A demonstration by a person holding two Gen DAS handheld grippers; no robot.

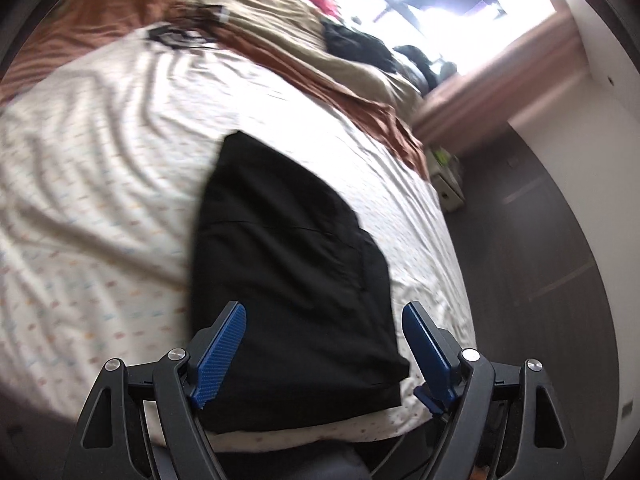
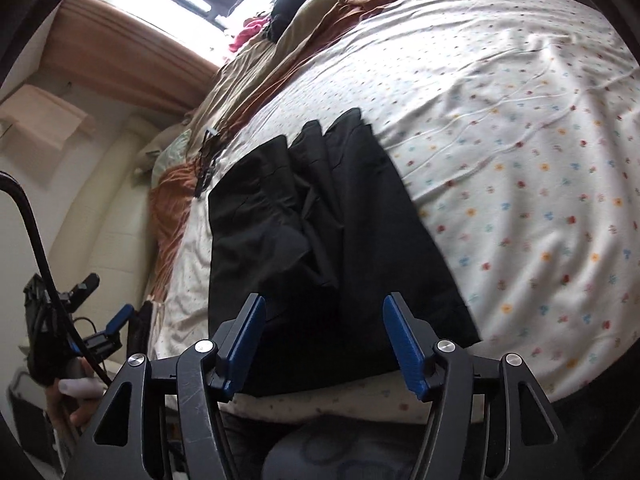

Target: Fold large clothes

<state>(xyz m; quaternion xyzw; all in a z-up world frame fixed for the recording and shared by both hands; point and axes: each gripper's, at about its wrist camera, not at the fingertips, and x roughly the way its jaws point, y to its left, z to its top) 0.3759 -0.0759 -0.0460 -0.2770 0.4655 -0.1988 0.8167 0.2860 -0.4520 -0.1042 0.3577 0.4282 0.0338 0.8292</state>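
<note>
A black garment (image 1: 288,264) lies folded in a long rectangle on the bed, its near end at the bed's front edge. In the right wrist view the same garment (image 2: 320,240) shows folded layers at its far end. My left gripper (image 1: 324,344) is open and empty, held above the garment's near end. My right gripper (image 2: 324,340) is open and empty, also above the near end. The left gripper also shows at the left edge of the right wrist view (image 2: 100,328), held in a hand.
The bed has a white sheet with small coloured flowers (image 2: 520,160). A brown and tan blanket (image 1: 340,96) is bunched at the far side with dark clothes (image 1: 352,44) on it. A dark wooden floor (image 1: 540,260) runs beside the bed.
</note>
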